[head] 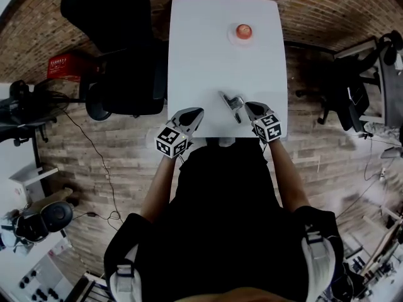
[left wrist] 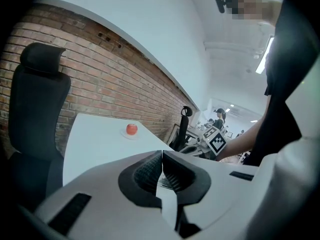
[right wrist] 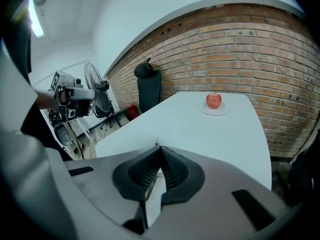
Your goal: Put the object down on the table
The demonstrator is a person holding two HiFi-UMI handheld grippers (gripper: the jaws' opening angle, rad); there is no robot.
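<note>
A small grey metal object (head: 233,103) lies on the white table (head: 208,49) near its front edge, with nothing gripping it. My right gripper (head: 247,107) rests just right of it, jaws shut and empty; in the right gripper view (right wrist: 159,147) the black pads meet with nothing between them. My left gripper (head: 199,111) sits a little left of the object, also shut and empty (left wrist: 162,152). A red apple (head: 244,31) (left wrist: 131,129) (right wrist: 214,100) stands on a small plate (right wrist: 202,110) at the table's far end.
A black office chair (head: 119,55) stands against the table's left side, with a red crate (head: 65,67) beyond it. More chairs and a desk (head: 352,87) stand at the right. The floor is brick-patterned. A fan (right wrist: 95,84) stands off to the left.
</note>
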